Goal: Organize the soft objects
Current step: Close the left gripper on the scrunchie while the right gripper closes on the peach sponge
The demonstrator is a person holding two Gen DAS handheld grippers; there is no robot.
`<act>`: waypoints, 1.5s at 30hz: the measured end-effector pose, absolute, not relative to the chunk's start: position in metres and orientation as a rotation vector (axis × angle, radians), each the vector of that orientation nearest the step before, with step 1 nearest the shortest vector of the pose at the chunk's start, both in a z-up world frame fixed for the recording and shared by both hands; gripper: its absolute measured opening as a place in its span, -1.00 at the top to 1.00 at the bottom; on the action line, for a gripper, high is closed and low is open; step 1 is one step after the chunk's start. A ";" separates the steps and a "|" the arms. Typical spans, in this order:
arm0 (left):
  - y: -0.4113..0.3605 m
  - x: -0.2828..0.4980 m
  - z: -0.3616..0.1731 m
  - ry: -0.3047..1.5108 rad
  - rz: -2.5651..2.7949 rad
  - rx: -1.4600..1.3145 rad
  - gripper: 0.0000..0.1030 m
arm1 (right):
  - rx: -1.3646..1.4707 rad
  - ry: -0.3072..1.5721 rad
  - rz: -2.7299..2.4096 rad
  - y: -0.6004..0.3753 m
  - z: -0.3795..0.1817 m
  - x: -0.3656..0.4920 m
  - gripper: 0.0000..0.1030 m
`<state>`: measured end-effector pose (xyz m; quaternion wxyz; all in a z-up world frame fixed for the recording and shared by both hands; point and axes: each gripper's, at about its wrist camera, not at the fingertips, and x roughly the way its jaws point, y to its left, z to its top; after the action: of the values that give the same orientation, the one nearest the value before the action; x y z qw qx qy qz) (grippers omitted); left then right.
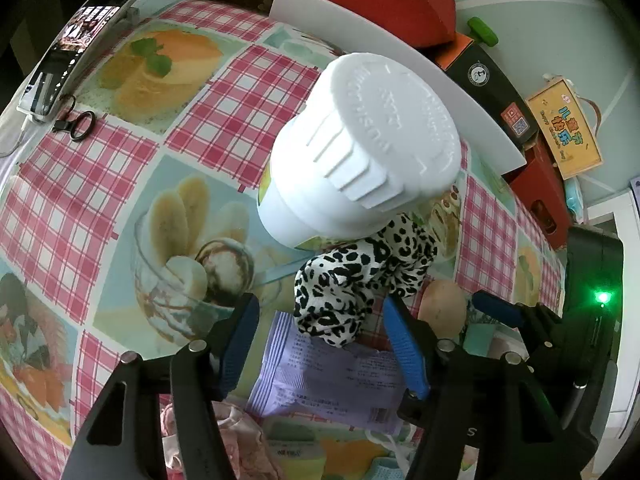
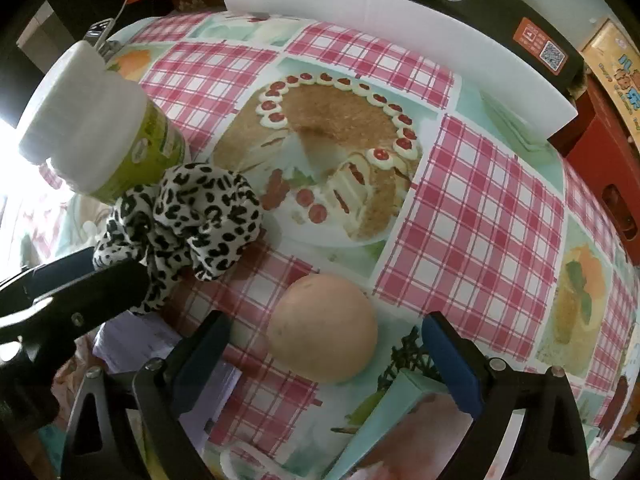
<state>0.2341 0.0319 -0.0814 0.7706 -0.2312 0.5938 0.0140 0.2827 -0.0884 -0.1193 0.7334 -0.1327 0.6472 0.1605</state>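
Just jar touching leopard scrunchie.

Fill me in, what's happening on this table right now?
A person with two handheld grippers is sorting soft items on the checked picture tablecloth. The left gripper is open around the black-and-white leopard-print fabric scrunchie, which leans against a white-lidded plastic jar and lies partly on a pale purple printed packet. The right gripper is open, straddling a round peach-coloured ball. Neither is gripped yet.

Black hand-held gripper frames, blue finger pads, silver screws
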 end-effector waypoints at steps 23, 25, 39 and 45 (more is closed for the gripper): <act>0.028 0.234 -0.084 1.301 -0.009 -0.498 0.31 | -0.327 1.411 0.382 -0.103 -0.109 0.278 -0.65; 0.027 0.234 -0.084 1.299 -0.018 -0.502 0.45 | -0.314 1.405 0.397 -0.104 -0.107 0.276 -0.41; 0.026 0.229 -0.058 1.201 -0.077 -0.494 0.77 | -0.287 1.357 0.400 -0.110 -0.075 0.272 -0.07; 0.027 0.220 -0.035 1.142 -0.108 -0.491 0.78 | -0.250 1.302 0.389 -0.124 -0.043 0.266 -0.07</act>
<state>0.2204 0.0272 -0.0347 0.8117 -0.2297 0.5346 -0.0508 0.2659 -0.1236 -0.0427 0.7709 -0.1152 0.6003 0.1793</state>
